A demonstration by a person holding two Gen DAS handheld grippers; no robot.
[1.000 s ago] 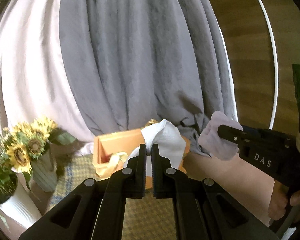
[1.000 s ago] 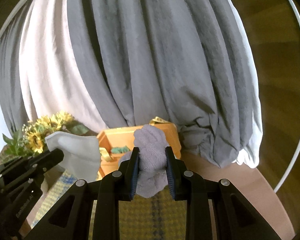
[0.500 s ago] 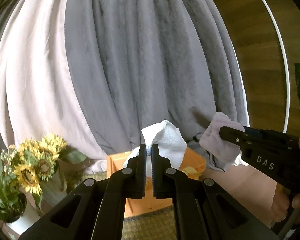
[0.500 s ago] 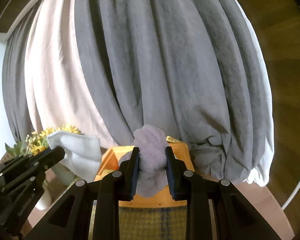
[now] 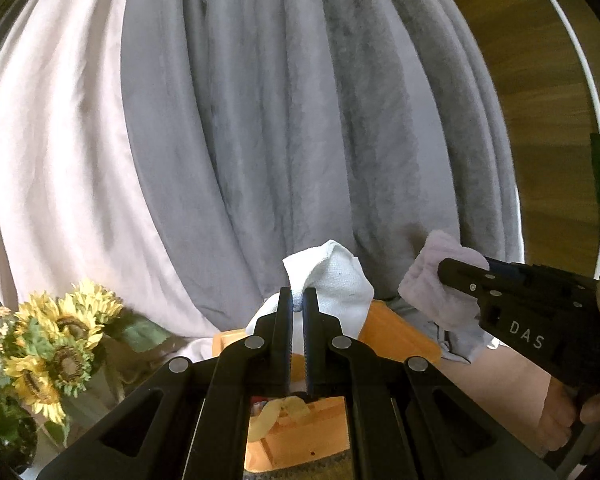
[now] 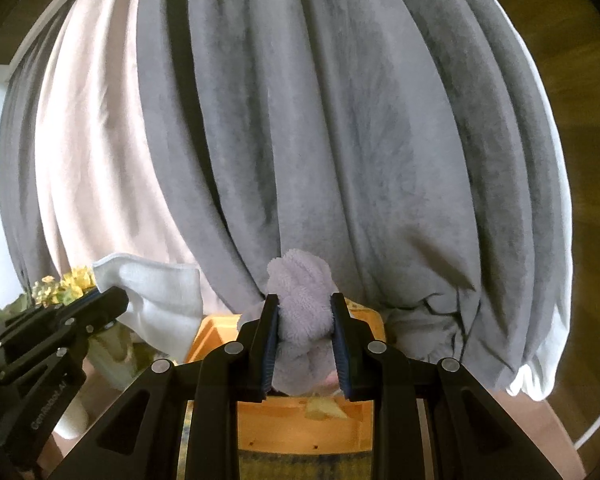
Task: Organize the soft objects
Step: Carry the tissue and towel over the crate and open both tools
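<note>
Evidently mid-carry: the left gripper (image 5: 294,305) pinches a white cloth (image 5: 340,284), the right gripper (image 6: 305,326) clamps a lilac fleecy cloth (image 6: 302,300), both above the wooden box (image 6: 300,426). Next, lower and release inside; yellow contents, hard to identify, crowd its near wall. Sunflowers (image 5: 56,344) stand left.

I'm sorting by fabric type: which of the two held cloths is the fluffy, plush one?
The lilac cloth in the right gripper: thick, fuzzy pile, bunched. The white cloth in the left gripper is thin and flat-woven.
</note>
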